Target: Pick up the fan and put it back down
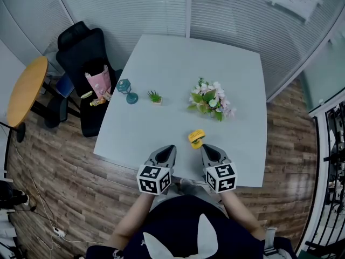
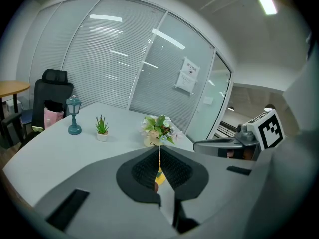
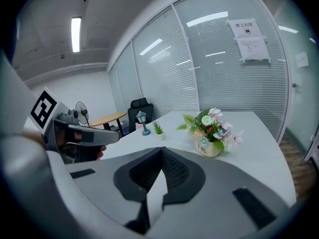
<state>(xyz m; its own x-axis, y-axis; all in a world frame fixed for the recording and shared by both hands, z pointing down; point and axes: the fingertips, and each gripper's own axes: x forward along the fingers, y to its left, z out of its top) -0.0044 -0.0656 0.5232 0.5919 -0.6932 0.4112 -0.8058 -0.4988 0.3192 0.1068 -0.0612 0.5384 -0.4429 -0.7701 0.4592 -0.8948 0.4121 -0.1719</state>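
While the left hand-held gripper and right hand-held gripper are closed and empty, the fan stands on the surface at twelve o'clock; advancing with shut jaws could topple it.

We've got the fan sitting on the tabletop. It's a small, bright yellow, rounded thing, down near the front edge and well apart from everything else. It's too small for us to tell which way it faces.
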